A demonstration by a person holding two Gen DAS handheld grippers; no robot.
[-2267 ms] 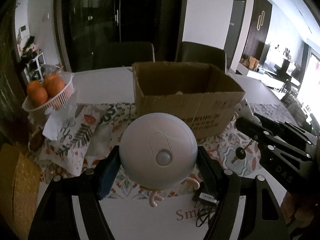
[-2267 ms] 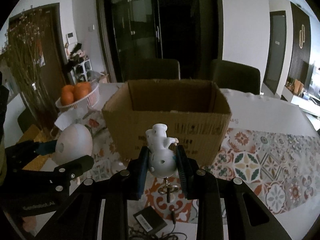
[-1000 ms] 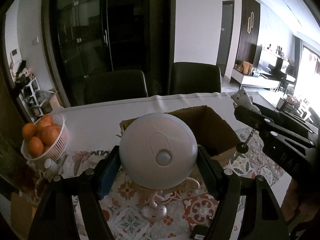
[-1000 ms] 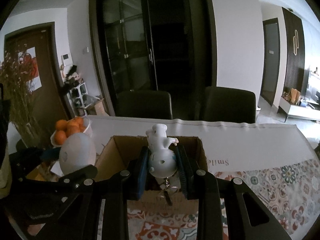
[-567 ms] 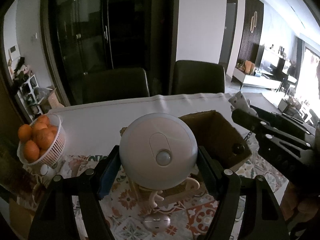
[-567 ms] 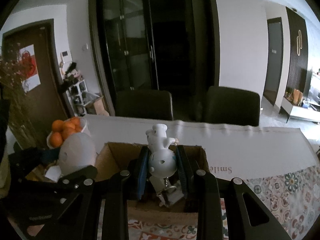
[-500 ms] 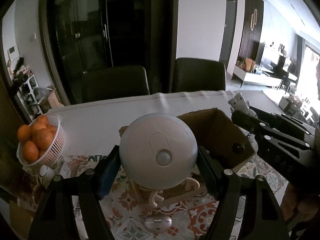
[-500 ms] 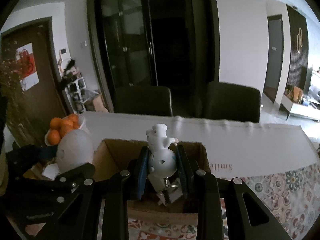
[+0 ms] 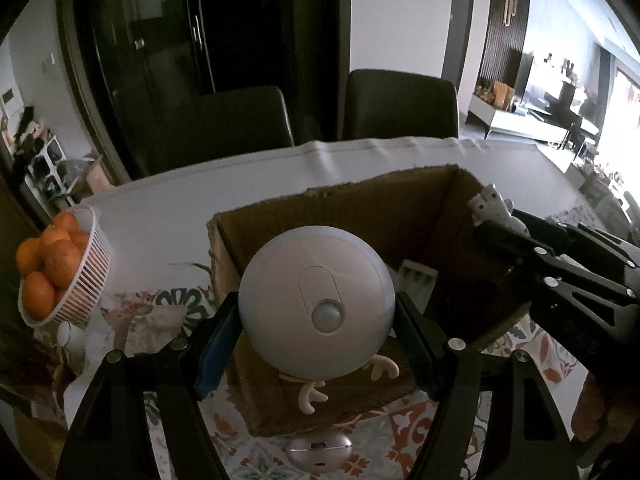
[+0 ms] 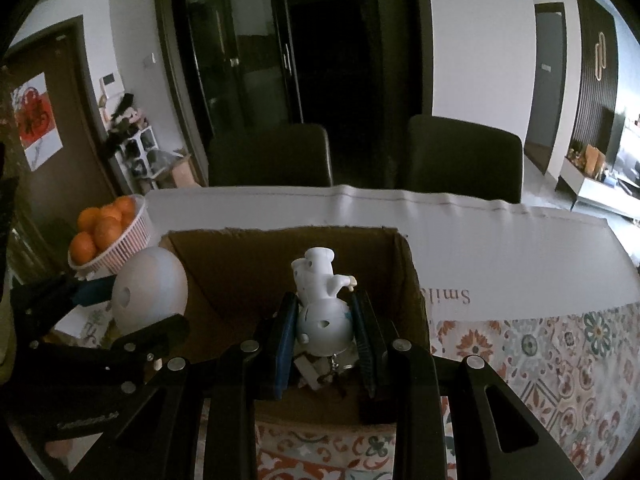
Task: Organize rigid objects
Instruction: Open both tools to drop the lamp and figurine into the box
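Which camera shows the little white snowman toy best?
The right wrist view: the white figurine sits front and centre, whole, between that gripper's fingers. The left wrist view catches only its top poking above the other gripper at the right edge.

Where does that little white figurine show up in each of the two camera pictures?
Left wrist view: the white figurine peeks out at the right edge, in the right claw, over the cardboard box.
Right wrist view: it sits at centre, clamped between that claw's fingers, above the box's opening.
Shared landmark: the basket of oranges, left of the box in both.
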